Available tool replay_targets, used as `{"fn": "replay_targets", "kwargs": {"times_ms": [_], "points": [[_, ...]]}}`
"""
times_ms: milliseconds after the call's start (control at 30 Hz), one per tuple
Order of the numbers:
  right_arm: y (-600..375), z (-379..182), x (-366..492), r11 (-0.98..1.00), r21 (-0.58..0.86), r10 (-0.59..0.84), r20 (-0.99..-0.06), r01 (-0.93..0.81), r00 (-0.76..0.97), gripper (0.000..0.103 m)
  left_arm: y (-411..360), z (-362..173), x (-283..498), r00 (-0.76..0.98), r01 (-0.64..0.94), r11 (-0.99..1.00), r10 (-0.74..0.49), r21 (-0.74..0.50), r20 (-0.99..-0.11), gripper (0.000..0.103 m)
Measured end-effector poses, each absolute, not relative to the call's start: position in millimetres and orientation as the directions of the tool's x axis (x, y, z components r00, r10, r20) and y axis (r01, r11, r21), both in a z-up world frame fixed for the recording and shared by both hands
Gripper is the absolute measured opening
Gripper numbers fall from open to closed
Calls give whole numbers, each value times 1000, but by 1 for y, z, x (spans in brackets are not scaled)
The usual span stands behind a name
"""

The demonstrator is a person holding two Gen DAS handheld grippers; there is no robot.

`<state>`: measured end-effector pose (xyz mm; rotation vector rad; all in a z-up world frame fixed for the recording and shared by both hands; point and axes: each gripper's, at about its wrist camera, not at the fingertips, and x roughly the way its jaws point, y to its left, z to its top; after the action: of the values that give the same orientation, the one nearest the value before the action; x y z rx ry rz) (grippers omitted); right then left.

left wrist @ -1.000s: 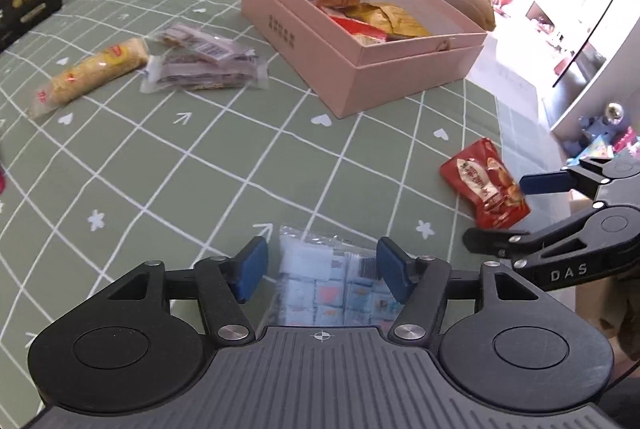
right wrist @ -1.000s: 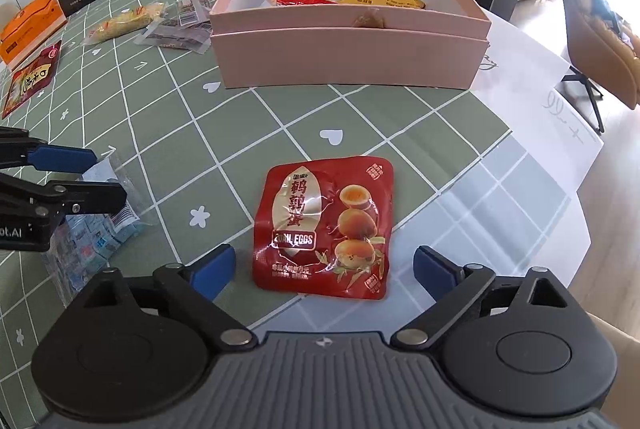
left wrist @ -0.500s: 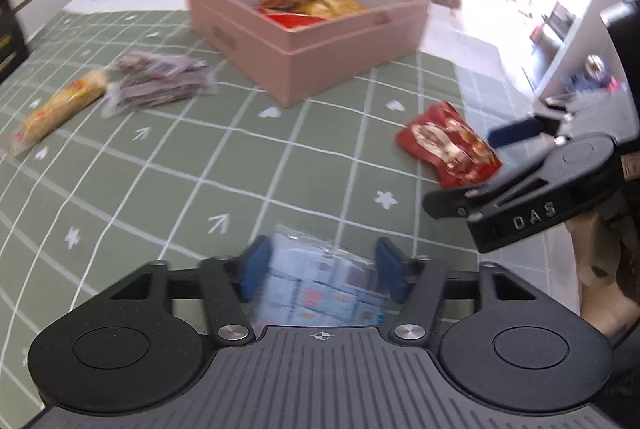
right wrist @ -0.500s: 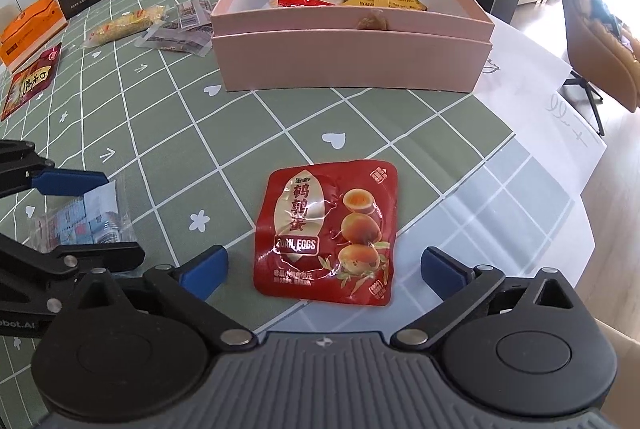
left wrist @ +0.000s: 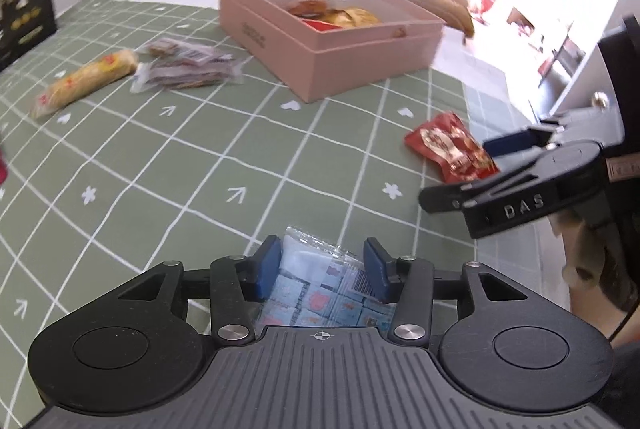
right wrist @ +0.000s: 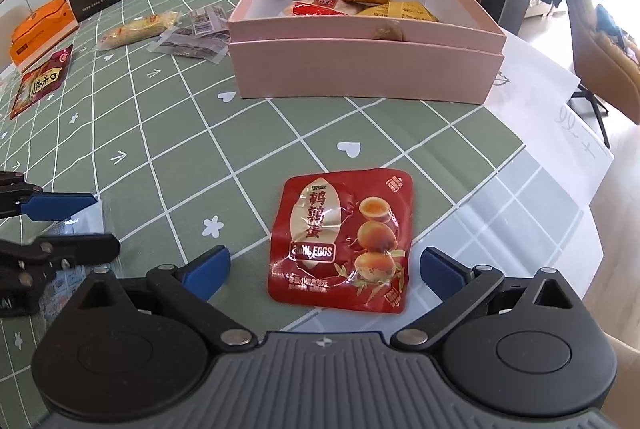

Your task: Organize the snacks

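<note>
left gripper, its jaws just closed in, clamps the clear candy bag; next, carry it to the pink box. right gripper gapes over the red egg packet.

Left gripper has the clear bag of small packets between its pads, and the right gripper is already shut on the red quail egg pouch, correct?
Not quite. The right gripper is open: its pads stand wide on either side of the red quail egg pouch, which lies flat on the tablecloth, as the right wrist view shows. The left gripper does have the clear bag between its pads.
</note>
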<state>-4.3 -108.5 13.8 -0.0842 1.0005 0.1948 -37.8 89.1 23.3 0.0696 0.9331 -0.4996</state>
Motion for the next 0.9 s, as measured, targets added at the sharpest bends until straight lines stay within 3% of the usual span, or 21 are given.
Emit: {"fn": "replay_targets", "kwargs": {"times_ms": [167, 433, 567, 833, 900], "points": [[-110, 14, -6, 977, 19, 131, -839, -213, 528, 100, 107, 40, -45, 469, 468, 858, -445, -213, -763, 50], [-112, 13, -9, 977, 18, 133, -828, -211, 545, 100, 82, 39, -71, 431, 639, 769, -363, -4, -826, 51], [-111, 14, -9, 977, 17, 133, -832, -214, 538, 100, 75, 38, -70, 408, 659, 752, -371, -11, -834, 61], [-111, 13, -10, 978, 15, 127, -831, -206, 542, 101, 75, 36, -73, 410, 673, 739, -383, -8, -828, 63], [-112, 13, -10, 979, 15, 127, -829, -205, 544, 101, 74, 36, -76, 400, 702, 712, -390, 4, -830, 69]]}}
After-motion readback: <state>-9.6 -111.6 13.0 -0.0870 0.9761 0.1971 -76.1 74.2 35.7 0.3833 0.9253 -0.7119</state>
